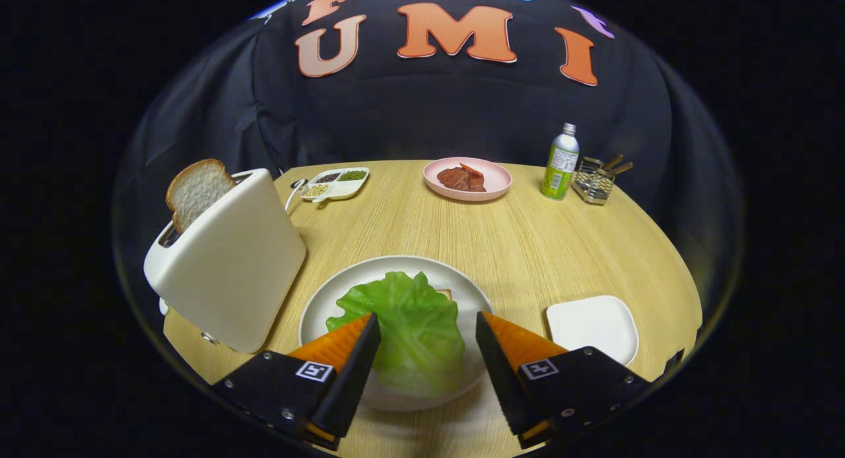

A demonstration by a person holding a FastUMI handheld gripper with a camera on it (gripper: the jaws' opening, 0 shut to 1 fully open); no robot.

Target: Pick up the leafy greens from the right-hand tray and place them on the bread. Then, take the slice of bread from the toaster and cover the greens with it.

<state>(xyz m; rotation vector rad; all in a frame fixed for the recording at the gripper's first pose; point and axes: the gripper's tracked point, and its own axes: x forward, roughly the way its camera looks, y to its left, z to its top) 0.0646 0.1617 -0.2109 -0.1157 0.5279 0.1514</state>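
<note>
**A:** ok so biggest thing first, the round wooden table [528, 247] runs out ahead of the fingers and carries everything. Next is the white toaster [228, 273], ahead and off to the left of the left finger, tilted-looking in the fisheye, with a slice of bread [197, 189] sticking up out of its slot.

**B:** and the greens?

**A:** leafy greens [406, 326] are lying on the big white plate [317, 313], right between the fingers and a bit ahead of them. There's a sliver of bread [446, 293] peeking out from under the far edge of the leaf, so the greens sit on top of it.

**B:** is the gripper [428, 326] holding the leaf?

**A:** nope, fingers are spread wide apart, one to each side of the leaf, not pressing it. Can't tell if they're brushing the plate or just above it.

**B:** what about the tray?

**A:** small white tray [594, 323] is just ahead of the right finger, a touch to its right, bare on top.

**B:** stuff at the back?

**A:** well beyond the fingers: a pink plate [492, 184] with reddish meat-looking food [462, 178], a divided white dish [337, 184] with beans or grains in its compartments off to the far left, then far right a green-labelled bottle [561, 162] standing upright, with a little wire holder [594, 181] just beside it.
</note>
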